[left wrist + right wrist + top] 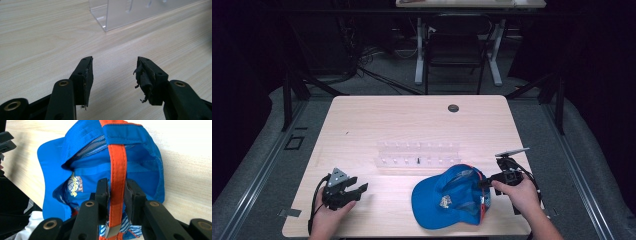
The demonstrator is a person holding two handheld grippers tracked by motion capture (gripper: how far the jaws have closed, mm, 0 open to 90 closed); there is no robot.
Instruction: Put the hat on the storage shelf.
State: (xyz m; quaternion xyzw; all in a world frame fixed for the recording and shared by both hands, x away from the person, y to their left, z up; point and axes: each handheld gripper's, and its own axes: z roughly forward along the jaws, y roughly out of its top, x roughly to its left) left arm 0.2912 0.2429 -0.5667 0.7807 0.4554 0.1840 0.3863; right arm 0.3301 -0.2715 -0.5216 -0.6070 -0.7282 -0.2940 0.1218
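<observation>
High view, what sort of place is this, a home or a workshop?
Probably a lab or recording studio: a bare wooden table ringed by black frame legs, loose cables on the floor, and another desk with a chair behind.

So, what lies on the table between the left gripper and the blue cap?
Nothing: in the high view, bare wooden table separates the left gripper from the blue cap.

The cap (105, 165) was blue woven cloth with a slight sheen, a mesh panel inside, and a matt orange fabric strap (117, 177). The table (412, 120) looked like pale wood-grain laminate, smooth and satiny. At its twelve o'clock the rack (418, 155) was clear glossy plastic. The left gripper (113, 77) was matt black plastic with brass-coloured rivets and frayed rubbery pads (143, 82).
</observation>
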